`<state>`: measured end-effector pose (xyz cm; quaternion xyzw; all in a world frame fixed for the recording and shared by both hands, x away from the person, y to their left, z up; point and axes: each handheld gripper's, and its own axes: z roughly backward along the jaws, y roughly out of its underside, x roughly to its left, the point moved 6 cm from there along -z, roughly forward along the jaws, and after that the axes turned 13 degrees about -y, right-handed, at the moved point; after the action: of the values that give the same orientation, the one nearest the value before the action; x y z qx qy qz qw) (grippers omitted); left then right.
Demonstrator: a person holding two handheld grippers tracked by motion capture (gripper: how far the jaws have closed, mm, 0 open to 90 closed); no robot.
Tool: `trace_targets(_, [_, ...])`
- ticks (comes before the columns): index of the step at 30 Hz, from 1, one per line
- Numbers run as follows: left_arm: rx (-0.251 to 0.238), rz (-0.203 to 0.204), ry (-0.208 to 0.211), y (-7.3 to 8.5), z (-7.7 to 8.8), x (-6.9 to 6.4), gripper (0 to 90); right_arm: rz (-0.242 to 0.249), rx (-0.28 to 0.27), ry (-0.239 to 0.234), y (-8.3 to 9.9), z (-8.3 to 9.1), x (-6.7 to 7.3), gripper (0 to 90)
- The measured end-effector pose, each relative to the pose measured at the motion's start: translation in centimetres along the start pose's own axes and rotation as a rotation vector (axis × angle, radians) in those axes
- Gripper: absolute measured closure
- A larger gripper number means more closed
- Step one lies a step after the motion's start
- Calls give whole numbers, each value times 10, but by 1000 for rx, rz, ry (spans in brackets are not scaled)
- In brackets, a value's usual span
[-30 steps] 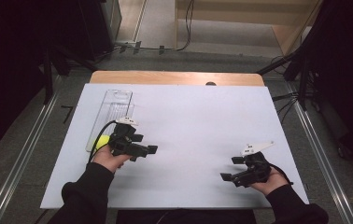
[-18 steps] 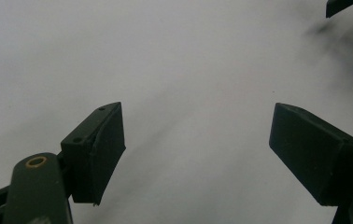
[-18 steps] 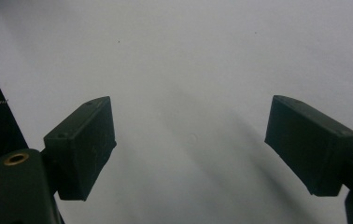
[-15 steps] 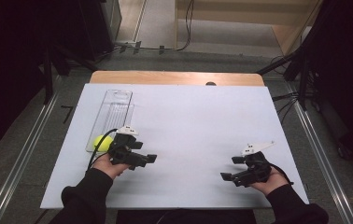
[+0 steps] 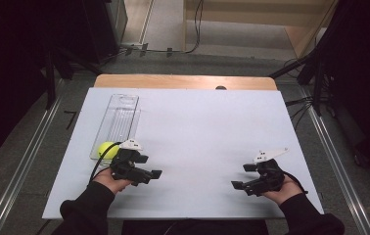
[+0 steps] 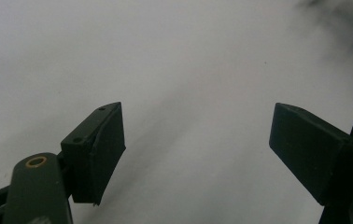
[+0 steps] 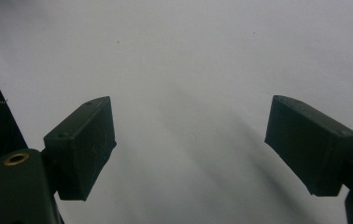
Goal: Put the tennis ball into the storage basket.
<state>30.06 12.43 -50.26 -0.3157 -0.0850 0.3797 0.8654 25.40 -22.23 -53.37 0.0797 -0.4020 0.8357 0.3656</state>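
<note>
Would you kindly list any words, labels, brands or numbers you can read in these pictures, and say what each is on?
None can be read.
The white table cover is blank.
The clear plastic tray and the yellow-green ball show no legible print.
The left gripper and the right gripper carry no readable marking on their black jaws.

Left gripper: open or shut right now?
Open. The left gripper has its jaws set wide apart, with bare white table between them and nothing held.
</note>
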Motion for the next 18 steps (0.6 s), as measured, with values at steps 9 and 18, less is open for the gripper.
trace_targets(9, [-14, -28, 25, 8, 7, -3, 185, -3, 0, 3, 0, 1, 0, 140])
trace_targets(18, [21, -50, 53, 17, 6, -7, 184, -2, 0, 5, 0, 1, 0, 139])
